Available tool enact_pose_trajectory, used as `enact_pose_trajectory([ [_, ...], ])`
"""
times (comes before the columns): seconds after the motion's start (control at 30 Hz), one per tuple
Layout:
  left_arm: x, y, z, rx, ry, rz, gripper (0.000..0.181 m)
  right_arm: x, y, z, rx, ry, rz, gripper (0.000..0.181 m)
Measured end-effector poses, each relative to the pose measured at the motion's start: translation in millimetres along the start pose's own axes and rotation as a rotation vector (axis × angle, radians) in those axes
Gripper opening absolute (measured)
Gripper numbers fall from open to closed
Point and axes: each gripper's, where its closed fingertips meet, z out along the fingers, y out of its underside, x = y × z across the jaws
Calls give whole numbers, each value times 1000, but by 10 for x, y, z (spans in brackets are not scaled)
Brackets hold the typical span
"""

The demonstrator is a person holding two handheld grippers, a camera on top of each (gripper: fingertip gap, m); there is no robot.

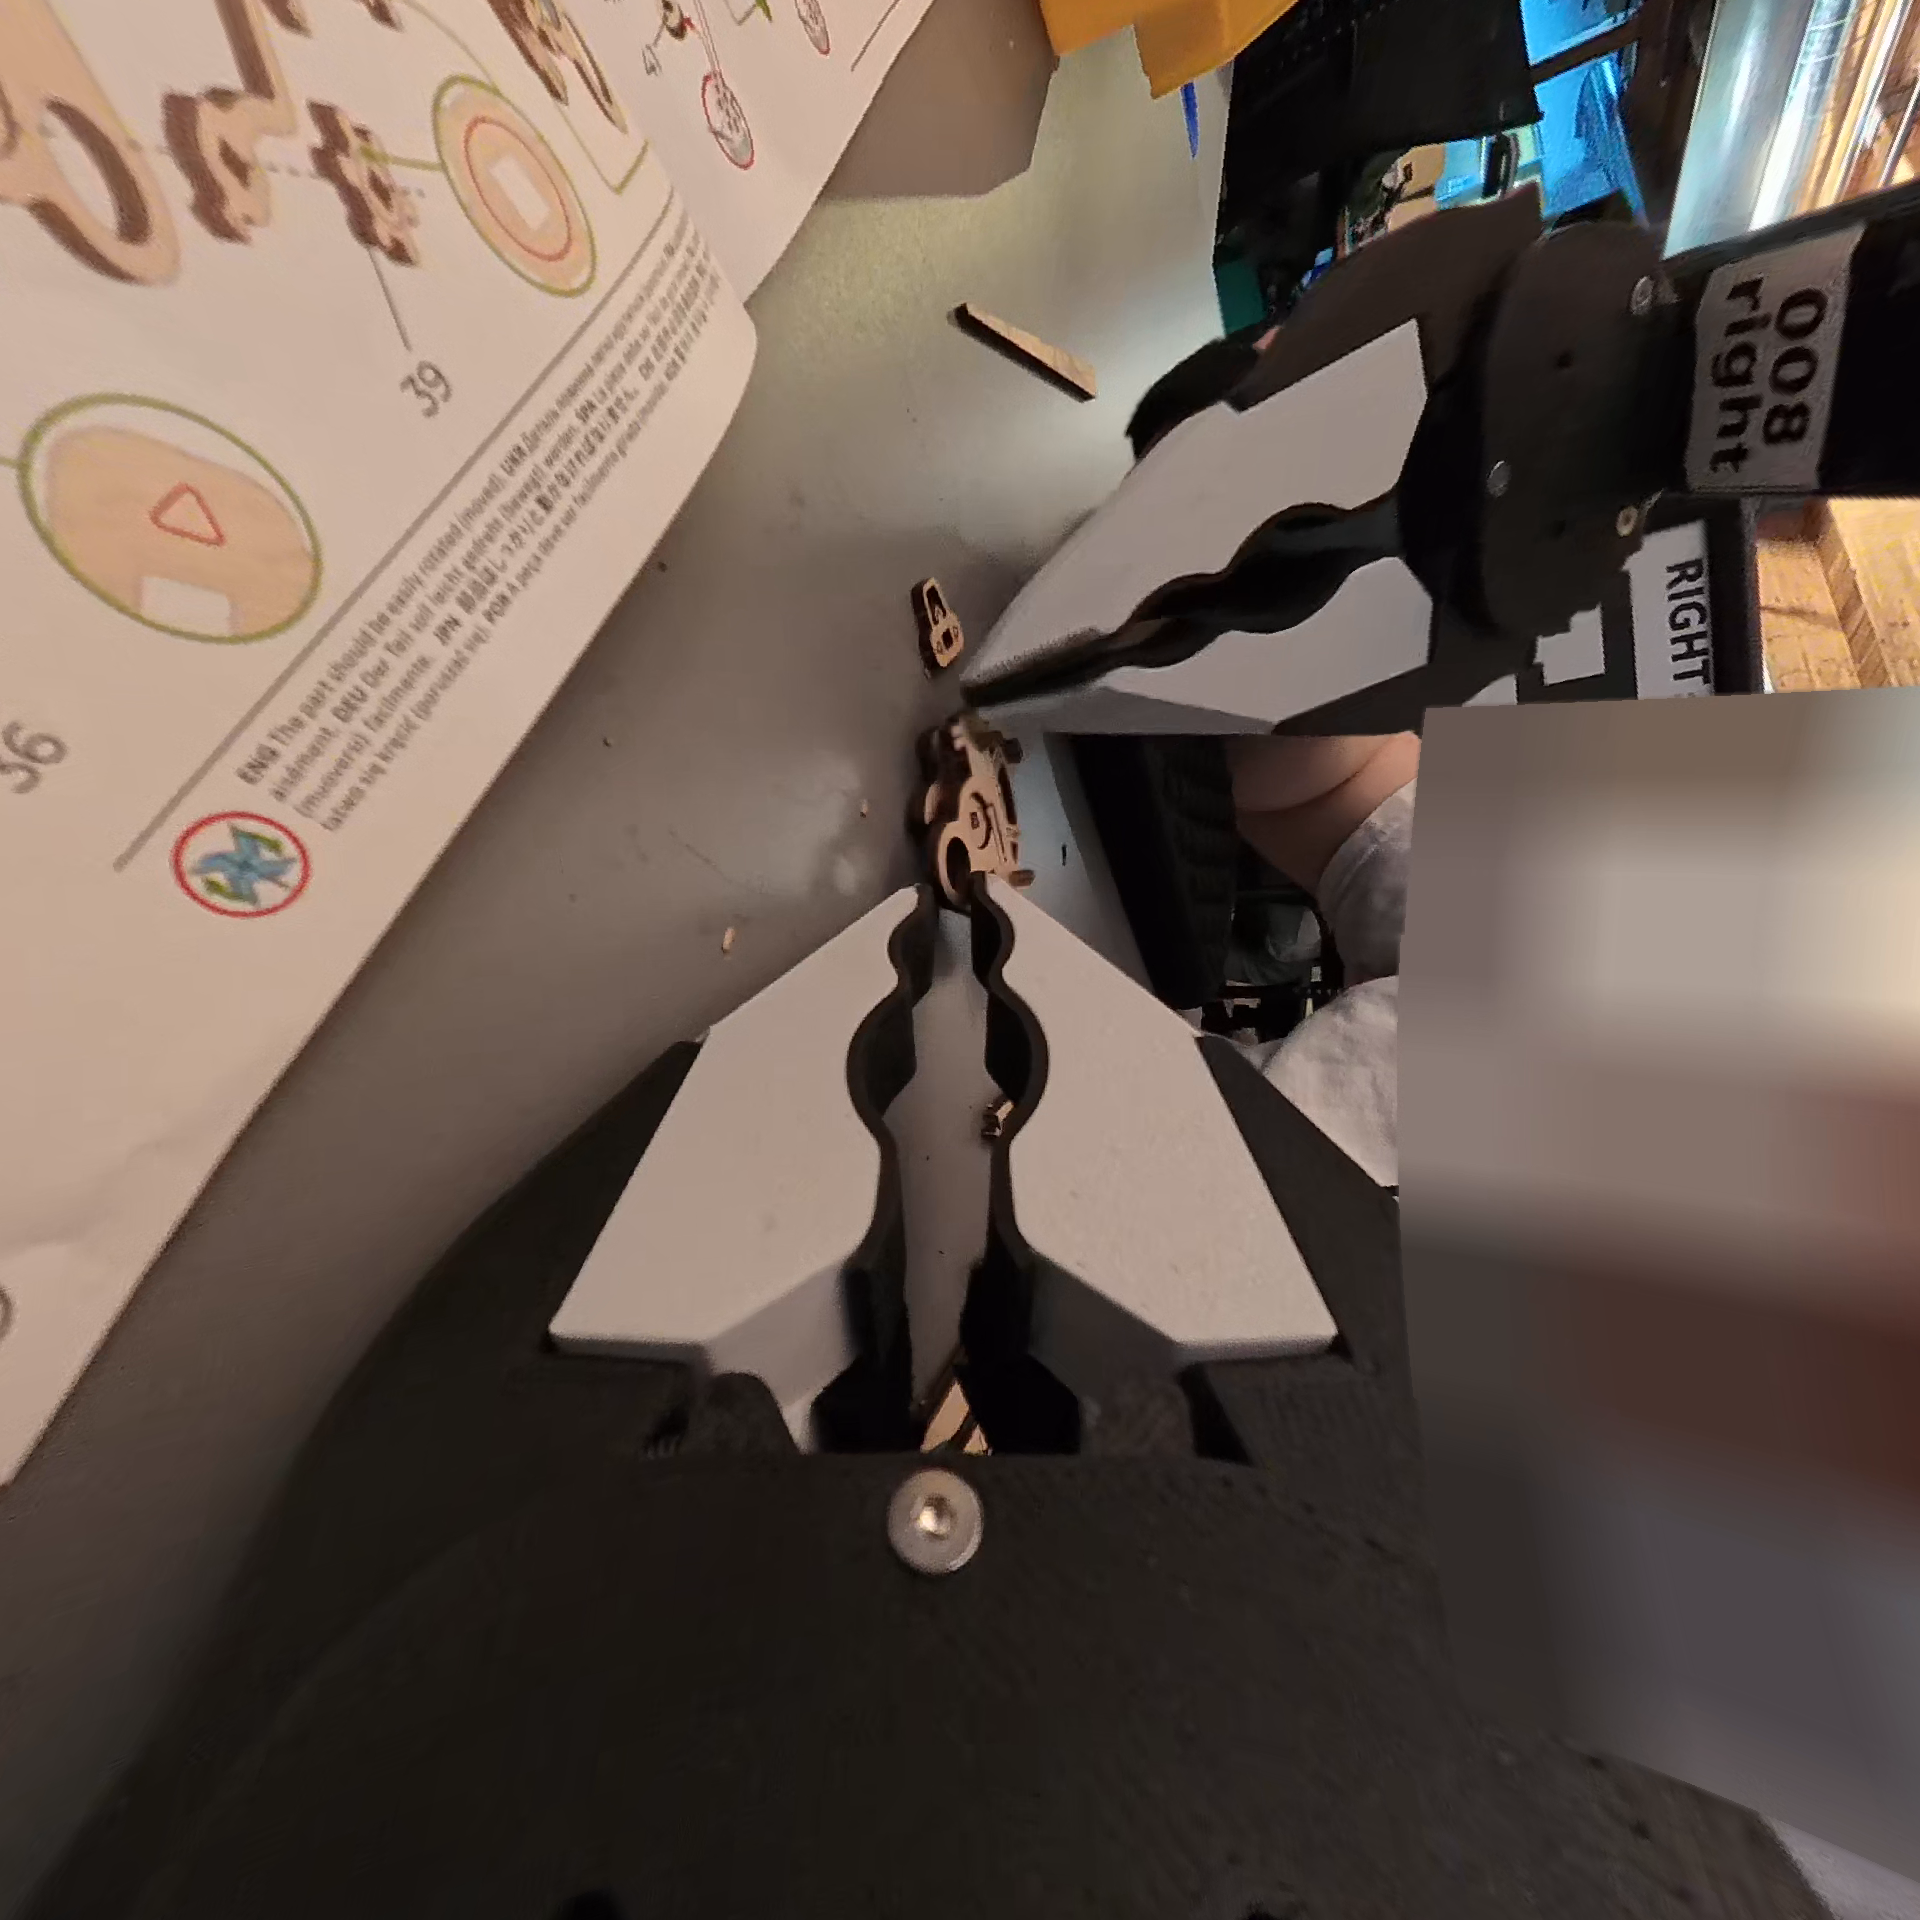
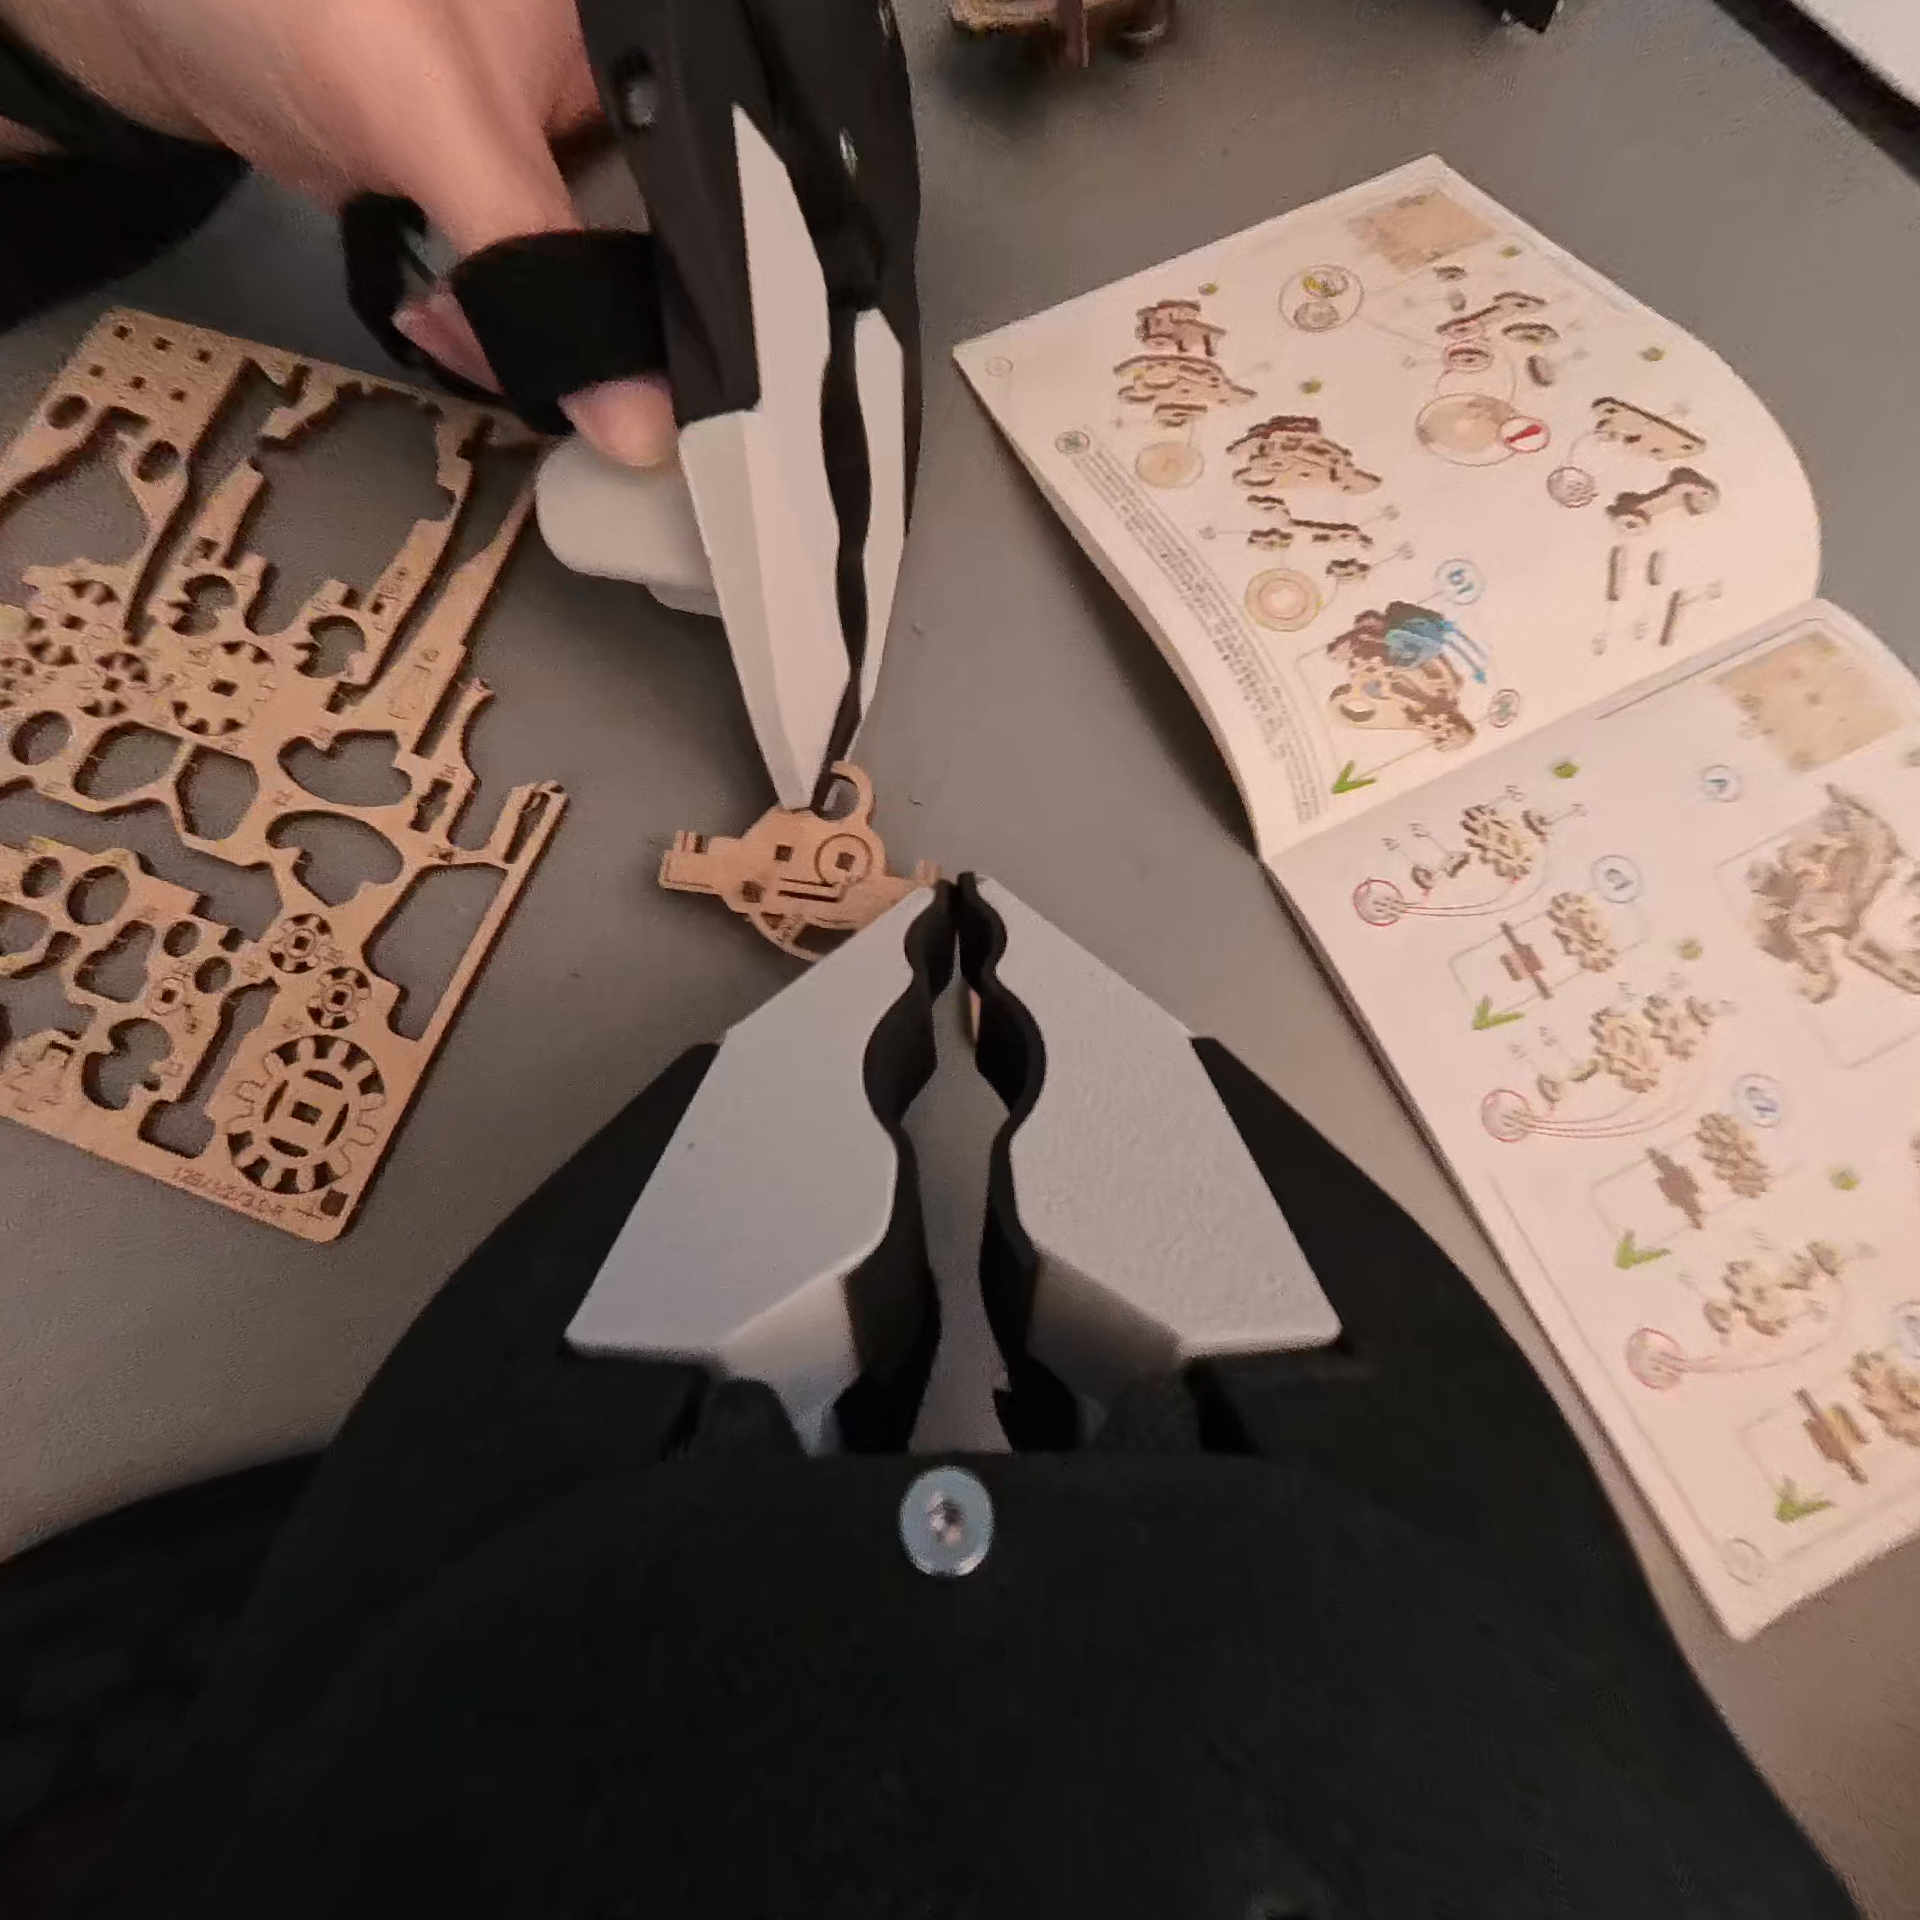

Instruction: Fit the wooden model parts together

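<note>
A flat wooden model part (image 2: 790,878) with cut-outs hangs just above the grey table (image 2: 1039,665). My left gripper (image 1: 954,906) is shut on the loop at one end; it reaches in from the top of the right wrist view (image 2: 826,784). The part shows edge-on in the left wrist view (image 1: 971,810). My right gripper (image 2: 956,891) is shut, its tips touching the part's other end; I cannot tell whether it pinches the part. It enters the left wrist view from the right (image 1: 971,694). A small loose wooden piece (image 1: 935,629) lies beside it.
A punched-out wooden sheet (image 2: 208,779) lies to the left. An open instruction booklet (image 2: 1455,727) lies to the right and fills the left wrist view's left side (image 1: 312,468). A white block (image 2: 613,530) sits behind the left gripper. A wooden strip (image 1: 1023,348) lies farther back. Only a small space, under 4 cm, lies between the two pairs of fingers.
</note>
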Motion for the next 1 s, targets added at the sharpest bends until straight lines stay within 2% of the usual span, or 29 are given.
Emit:
enact_pose_trajectory([
  [0.07, 0, 5, -1, 0, -2, 3, 5, -21, -196, -138, 94, 58, -71, 0],
  [0.13, 3, 8, -3, -2, 1, 0, 5, -194, -294, -217, 134, 40, -118, 0],
  [0.23, 1, 13, -8, -5, 1, -2, 5, -207, 22, -7, -18, 28, -131, 0],
  [0.27, -2, 5, -16, 2, 1, -4, 4, -227, -24, -50, 3, -8, -91, 0],
  [0.33, -2, 6, -13, 1, 1, -4, 4, -183, -122, -133, 51, 31, -109, 0],
  [0.4, -2, 6, -12, 1, 0, -3, 5, -209, 15, -29, -10, 6, -96, 0],
  [0.47, -9, -1, -25, 6, 1, -8, 4, -177, -2, -73, -25, 11, -83, 0],
  [0.53, -7, 0, -20, 4, 0, -6, 4, -172, -214, -204, 82, 55, -114, 0],
  [0.57, -6, -1, -17, 3, 0, -6, 4, -186, -159, -157, 62, 37, -103, 0],
  [0.6, -2, -3, -15, 3, 4, -10, 4, -139, 54, -35, -38, 38, -96, 0],
  [0.67, -2, 2, -22, 4, 8, -13, 4, -157, -29, -115, -1, 7, -55, 0],
  [0.73, -4, 3, -16, 2, 2, -8, 4, -137, -212, -219, 91, 64, -96, 0],
  [0.77, -2, 3, -11, 0, 2, -8, 4, -156, -136, -150, 53, 49, -98, 0],
  [0.8, 1, 3, -7, -1, 5, -12, 4, -126, 65, -28, -46, 46, -95, 2],
  [0.93, -1, 2, -11, 2, 3, -11, 4, -140, -131, -157, 37, 66, -109, 0],
  [1.0, 4, -1, -4, 1, 8, -13, 4, -142, 68, -15, -60, 49, -117, 4],
])
